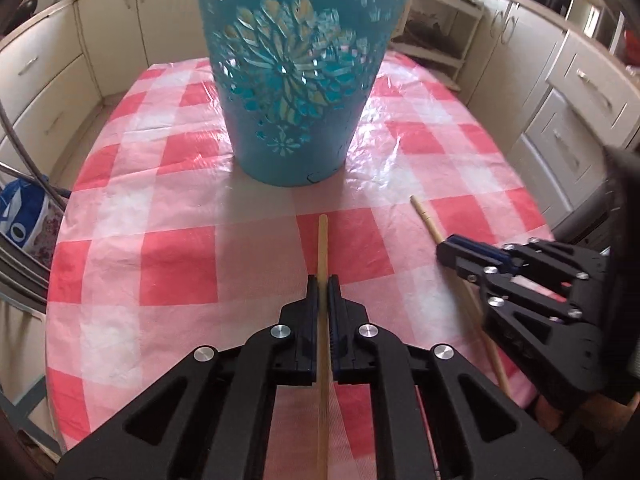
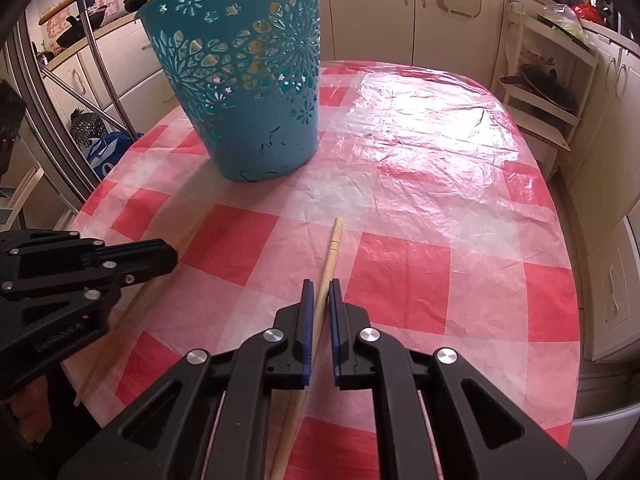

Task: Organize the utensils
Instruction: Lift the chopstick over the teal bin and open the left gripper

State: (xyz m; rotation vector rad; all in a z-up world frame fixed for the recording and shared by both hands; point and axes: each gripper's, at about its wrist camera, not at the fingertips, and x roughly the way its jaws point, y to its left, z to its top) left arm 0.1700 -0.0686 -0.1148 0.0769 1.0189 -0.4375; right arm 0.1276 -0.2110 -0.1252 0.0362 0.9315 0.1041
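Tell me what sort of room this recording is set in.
Most likely a home kitchen: cream cabinets and drawers line the walls, dark pans sit on a counter, and a table with a red-checked cloth stands in the middle.

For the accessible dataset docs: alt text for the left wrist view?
The left gripper is shut on a wooden chopstick that points toward a blue cut-out basket on a table with a pink checked cloth. At right, the right gripper holds a second chopstick; kitchen cabinets stand behind.
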